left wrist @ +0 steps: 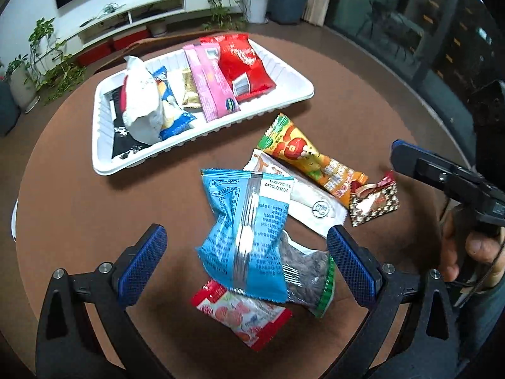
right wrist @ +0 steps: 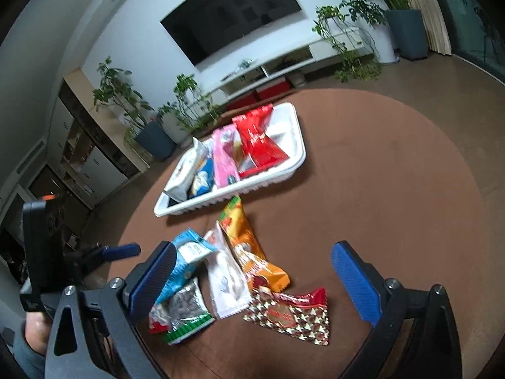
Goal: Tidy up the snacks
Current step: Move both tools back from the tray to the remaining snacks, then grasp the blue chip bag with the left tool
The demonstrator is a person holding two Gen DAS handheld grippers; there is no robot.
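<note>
- Near the table's front edge, left wrist view: left gripper (left wrist: 246, 252) jaws wide apart, straddling the blue packet (left wrist: 246, 230), which overlaps the green-edged packet (left wrist: 312, 281) and red packet (left wrist: 243, 319).
- White tray (left wrist: 104, 145) far left, partly filled.
- Right wrist view: right gripper (right wrist: 252, 281) jaws apart, empty, over the checkered packet (right wrist: 290, 319).
- Risk: closing on the overlapped pile may drag neighbours along.

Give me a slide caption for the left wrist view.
Open left gripper over blue snack packet, white tray behind.
</note>
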